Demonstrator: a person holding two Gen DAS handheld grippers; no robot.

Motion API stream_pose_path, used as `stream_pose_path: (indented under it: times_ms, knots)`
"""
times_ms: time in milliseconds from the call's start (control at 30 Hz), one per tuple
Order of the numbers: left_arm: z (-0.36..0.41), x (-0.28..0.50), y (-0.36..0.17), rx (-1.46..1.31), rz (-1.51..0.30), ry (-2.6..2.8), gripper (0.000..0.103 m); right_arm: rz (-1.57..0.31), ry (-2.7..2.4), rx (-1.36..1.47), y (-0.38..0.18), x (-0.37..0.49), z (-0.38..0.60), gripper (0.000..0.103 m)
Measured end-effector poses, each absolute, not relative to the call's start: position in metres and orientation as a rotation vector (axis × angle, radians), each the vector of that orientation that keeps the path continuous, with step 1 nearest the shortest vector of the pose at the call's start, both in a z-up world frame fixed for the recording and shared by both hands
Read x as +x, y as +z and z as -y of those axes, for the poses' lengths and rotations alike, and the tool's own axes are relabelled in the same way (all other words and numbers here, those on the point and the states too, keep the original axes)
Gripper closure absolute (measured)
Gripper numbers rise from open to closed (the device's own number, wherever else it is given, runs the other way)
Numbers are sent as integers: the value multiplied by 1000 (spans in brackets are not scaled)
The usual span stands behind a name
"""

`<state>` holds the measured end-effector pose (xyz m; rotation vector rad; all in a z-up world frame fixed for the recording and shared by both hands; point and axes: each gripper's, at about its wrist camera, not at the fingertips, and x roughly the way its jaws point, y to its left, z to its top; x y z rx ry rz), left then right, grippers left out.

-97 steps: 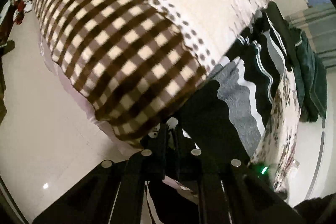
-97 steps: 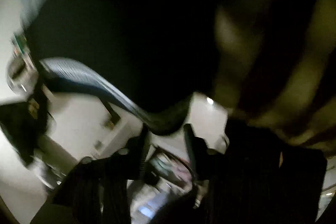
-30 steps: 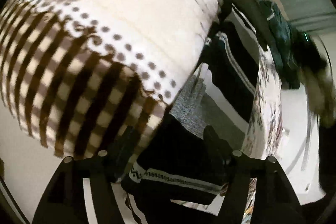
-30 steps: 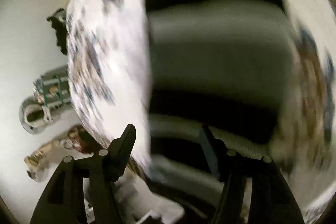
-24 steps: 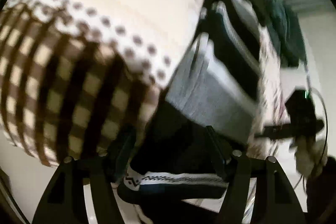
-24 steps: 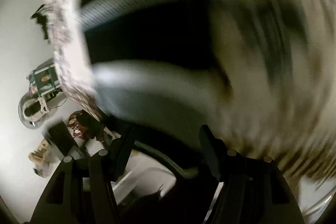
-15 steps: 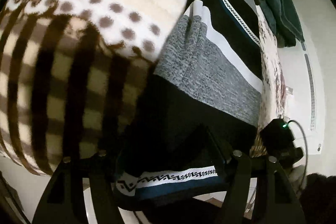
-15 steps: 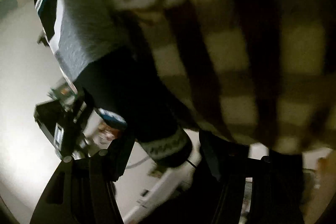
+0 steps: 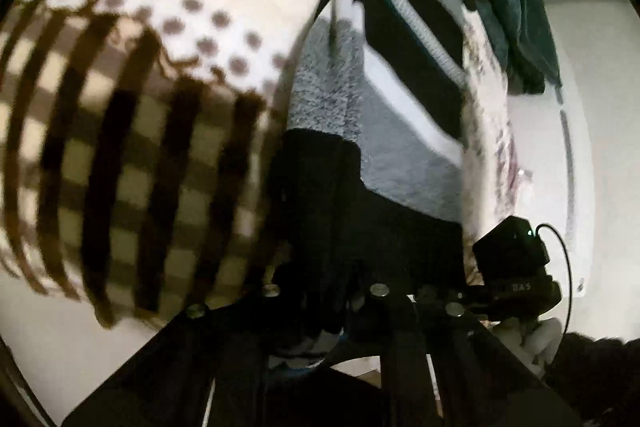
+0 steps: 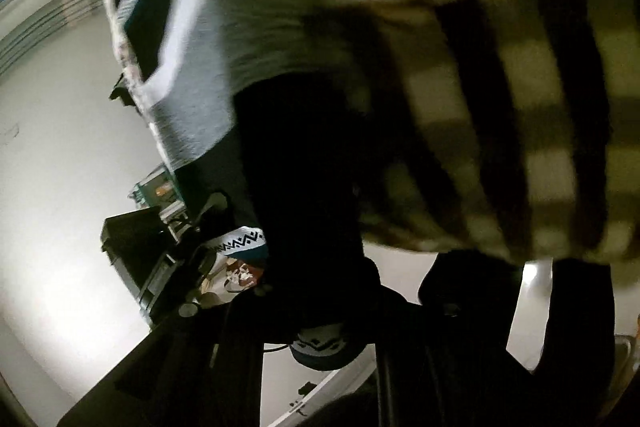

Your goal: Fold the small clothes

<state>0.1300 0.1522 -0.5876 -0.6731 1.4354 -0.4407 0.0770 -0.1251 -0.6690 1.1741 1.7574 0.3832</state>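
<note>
In the left wrist view, a knitted sweater (image 9: 404, 131) lies spread on the bed (image 9: 168, 75), whose cover is cream with brown dots and a brown check border. The sweater runs in bands: black with a thin white patterned line far off, then white, then heathered grey, then a black stretch nearest the camera. The left gripper (image 9: 324, 291) is closed narrow on that black hem edge, with a patterned white and blue cuff bunched just below its fingers. The other gripper's black body sits at the lower right, beside the bed's edge. A dark green garment (image 9: 516, 27) lies beyond the sweater. In the right wrist view, blurred and dim, the same sweater (image 10: 208, 75) shows grey, white and black bands, and the right gripper (image 10: 324, 307) is pinched on its black hem with a patterned cuff under it; the left gripper (image 10: 200, 259) is at the patterned hem nearby.
</note>
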Motion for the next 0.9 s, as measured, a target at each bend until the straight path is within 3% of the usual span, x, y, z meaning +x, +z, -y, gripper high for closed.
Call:
stream_pose_path:
  times_ms: [233,400,733,833,867,900]
  knots:
    - [-158,154,-516,-855,-1312,-474,94,-1599,466,1234,-598,110,150,89]
    - [-144,225,-480,-876,-1185,-529,94,-1460,468,1228,-555,193,178,89]
    - [-110,417,-485,-856,-1042,-548,93,-1281,363,1185,-543,381,217,89]
    - [-98,470,-494,-841,-1054,-526,89,-1259,306,1189,-551,446,231,86]
    - [-94,488,-498,-836,-1067,-509,83,-1258,288,1191,-553,462,240,85]
    - [-92,502,-503,-833,-1081,-500,68,-1266,264,1190,-559,479,244,80]
